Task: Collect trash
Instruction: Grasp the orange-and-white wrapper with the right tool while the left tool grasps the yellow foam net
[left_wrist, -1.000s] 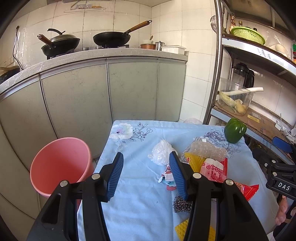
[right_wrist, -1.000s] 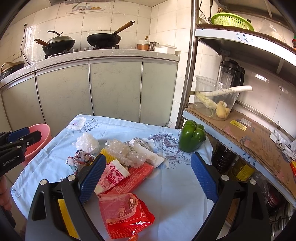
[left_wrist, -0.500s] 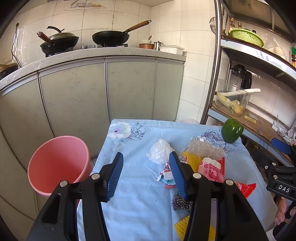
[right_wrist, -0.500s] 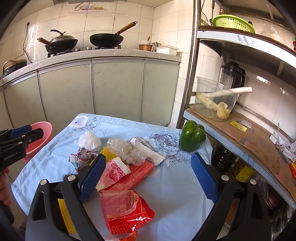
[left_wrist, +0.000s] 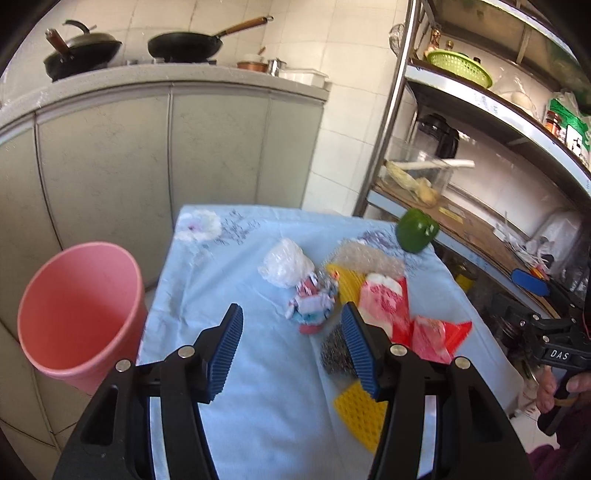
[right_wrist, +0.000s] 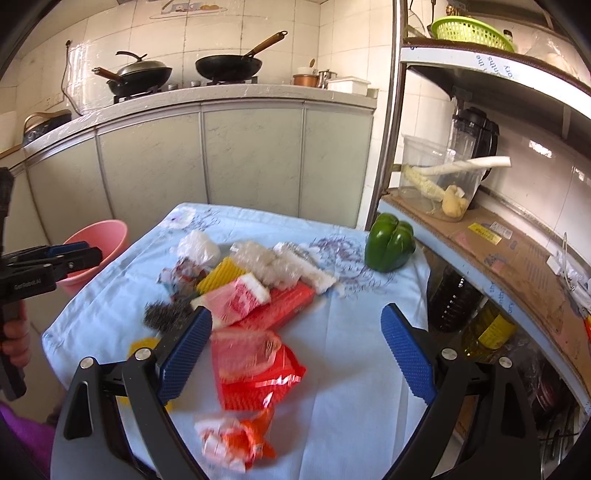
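Each handheld gripper was matte black plastic. The left gripper (left_wrist: 291, 347) had two angular arms ending in ribbed blue pads (left_wrist: 226, 350), with silver screw heads (left_wrist: 183, 352) at the pivots; its side carried small white lettering. The right gripper (right_wrist: 297, 354) matched it, with dimpled blue pads (right_wrist: 406, 354) and silver screws (right_wrist: 447, 353), and a white "DAS" mark on its body. A purple sleeve (right_wrist: 26, 439) showed below the left grip.

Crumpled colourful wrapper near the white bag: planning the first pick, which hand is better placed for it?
Probably left. The left gripper is open, the crumpled wrapper just beyond its fingers, the pink bin beside it. The right gripper faces the red packet.
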